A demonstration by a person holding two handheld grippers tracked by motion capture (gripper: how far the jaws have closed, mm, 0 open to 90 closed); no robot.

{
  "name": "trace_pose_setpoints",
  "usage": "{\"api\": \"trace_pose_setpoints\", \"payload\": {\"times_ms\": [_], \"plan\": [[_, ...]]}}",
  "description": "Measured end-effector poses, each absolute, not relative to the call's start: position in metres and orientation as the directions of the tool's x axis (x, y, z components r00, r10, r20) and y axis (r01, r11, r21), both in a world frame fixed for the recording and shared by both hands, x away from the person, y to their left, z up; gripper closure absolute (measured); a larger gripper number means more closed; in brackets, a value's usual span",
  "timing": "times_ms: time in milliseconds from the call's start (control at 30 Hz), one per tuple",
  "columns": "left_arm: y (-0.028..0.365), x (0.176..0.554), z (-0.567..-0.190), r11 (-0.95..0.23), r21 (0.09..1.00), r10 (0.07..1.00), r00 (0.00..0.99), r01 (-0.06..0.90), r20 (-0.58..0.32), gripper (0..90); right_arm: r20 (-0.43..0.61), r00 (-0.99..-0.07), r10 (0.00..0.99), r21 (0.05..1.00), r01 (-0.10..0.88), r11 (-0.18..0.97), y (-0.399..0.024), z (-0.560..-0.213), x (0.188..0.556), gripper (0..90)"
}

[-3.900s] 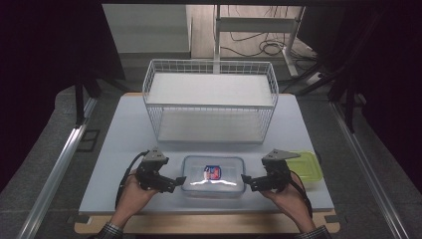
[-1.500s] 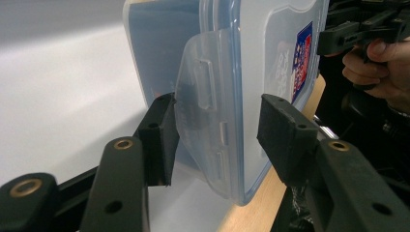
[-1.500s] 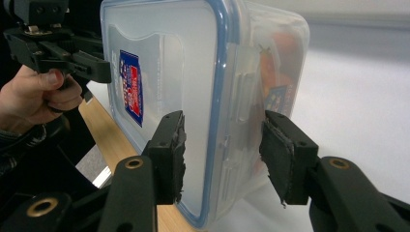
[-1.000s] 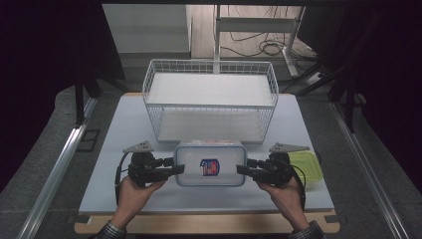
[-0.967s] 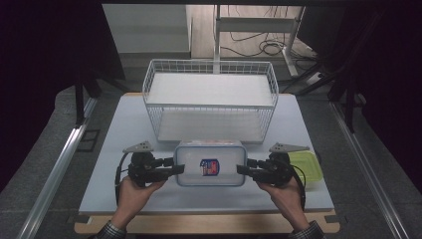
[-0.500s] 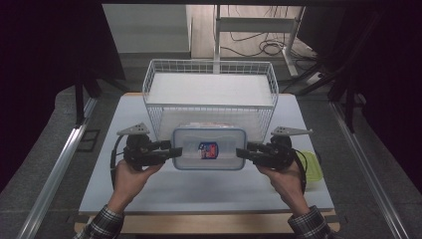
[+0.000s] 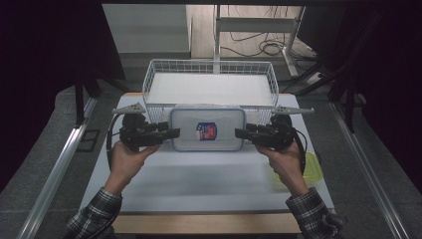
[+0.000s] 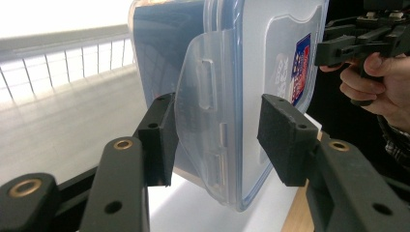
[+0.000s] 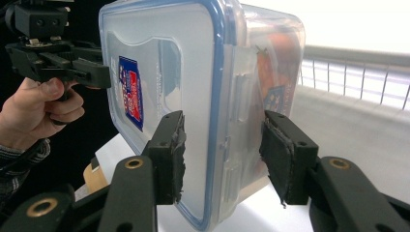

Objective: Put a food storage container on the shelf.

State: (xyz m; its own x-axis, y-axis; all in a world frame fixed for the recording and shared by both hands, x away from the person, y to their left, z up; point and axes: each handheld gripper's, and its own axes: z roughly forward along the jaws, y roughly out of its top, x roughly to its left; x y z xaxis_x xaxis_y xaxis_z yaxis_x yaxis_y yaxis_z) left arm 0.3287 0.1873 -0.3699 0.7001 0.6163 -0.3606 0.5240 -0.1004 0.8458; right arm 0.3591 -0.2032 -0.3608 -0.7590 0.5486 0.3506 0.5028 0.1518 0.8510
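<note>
Clear lidded container [image 7: 207, 129], blue seal rim, red-blue label on the lid, is off the table [image 7: 199, 184], held level between both grippers, just in front of the wire basket [image 7: 210, 82] at the table's far edge. Left gripper [image 7: 171, 134] clamps the container's left end, right gripper [image 7: 241, 133] the right end; both jaws stand about half open, closed on the container.

High view: lid up, a hand behind each gripper, plaid sleeves [image 7: 94, 219] at the table's near edge, a yellow-green thing [image 7: 311, 167] flat on the table near the right edge, partly under the right hand.

Left gripper view: pads [image 8: 159, 140] bracket the hinged latch flap [image 8: 203, 116] at the container's end, one on the base side, one on the lid side; the right gripper and its hand show behind. Right gripper view: same grip across the other latch [image 9: 239, 111], plus orange contents [image 9: 280, 53] inside the box, blurred, can't tell what. Basket wires in both.

Versus a second ago: container is higher and farther from the near edge, now overlapping the basket's front wall in the high view. Grip width unchanged.
</note>
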Motion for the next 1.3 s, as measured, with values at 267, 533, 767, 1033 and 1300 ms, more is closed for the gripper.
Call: {"api": "trace_pose_setpoints", "payload": {"times_ms": [267,533,767,1033,1300], "plan": [[0.192,0.345,-0.349,-0.086,0.855,0.623,0.697,0.511,-0.354,50.5,0.343,-0.760,0.552,0.862,0.488,0.137,-0.197,-0.338,0.378,51.9],[0.195,0.362,-0.335,-0.074,0.858,0.615,0.701,0.508,-0.362,50.6,0.334,-0.756,0.563,0.871,0.476,0.123,-0.193,-0.317,0.394,51.8],[0.198,0.378,-0.323,-0.052,0.860,0.615,0.694,0.508,-0.373,50.7,0.348,-0.748,0.566,0.870,0.483,0.103,-0.192,-0.308,0.409,51.7],[0.200,0.394,-0.315,-0.039,0.858,0.619,0.686,0.513,-0.382,50.7,0.357,-0.741,0.569,0.868,0.488,0.091,-0.189,-0.301,0.424,51.6],[0.199,0.416,-0.313,-0.025,0.849,0.616,0.678,0.527,-0.402,50.6,0.371,-0.723,0.583,0.859,0.506,0.081,-0.189,-0.300,0.442,51.3]]}}
